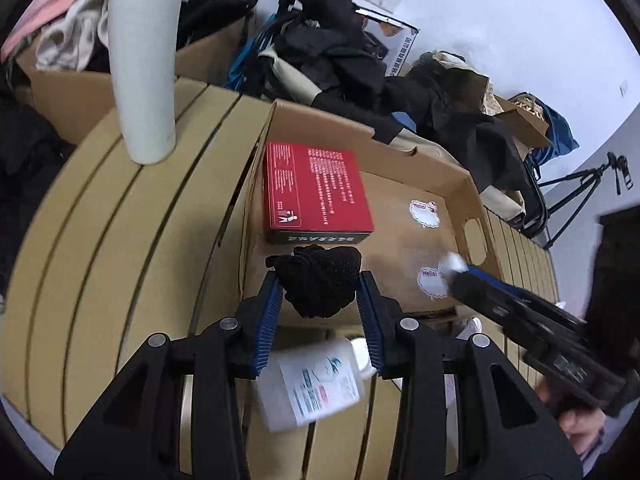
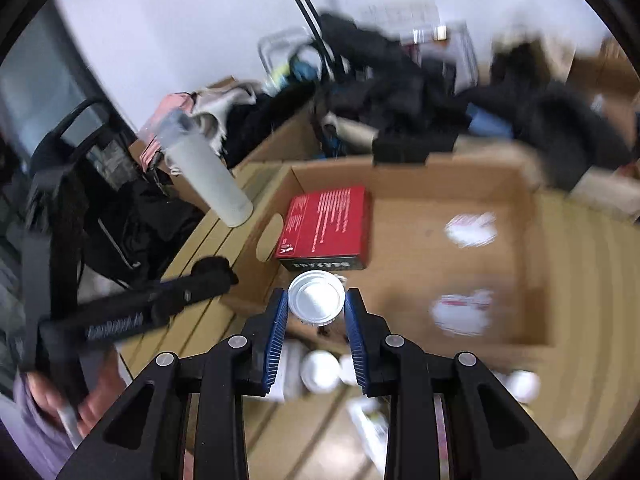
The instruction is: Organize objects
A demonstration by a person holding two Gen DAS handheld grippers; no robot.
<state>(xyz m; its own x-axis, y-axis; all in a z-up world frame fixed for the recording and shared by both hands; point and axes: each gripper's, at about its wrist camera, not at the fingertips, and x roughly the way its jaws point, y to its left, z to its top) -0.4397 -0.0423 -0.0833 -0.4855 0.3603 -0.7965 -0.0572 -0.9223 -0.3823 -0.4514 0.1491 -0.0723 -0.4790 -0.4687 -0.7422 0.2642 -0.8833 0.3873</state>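
Right tool (image 2: 316,304) clenches white bottle (image 2: 316,298), cap toward camera; left tool (image 1: 320,284) clenches black cloth (image 1: 318,280).

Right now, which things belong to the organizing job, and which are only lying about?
Job:
black cloth in left jaws
white bottle in right jaws
cardboard box
red box inside it

Lying about:
clothes pile
tripod
grey flask

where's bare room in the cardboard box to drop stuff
Open cardboard box: its floor is bare right of the red rectangular box, around two white stickers. The red box fills the left corner. Behind the box, piled dark clothes crowd.
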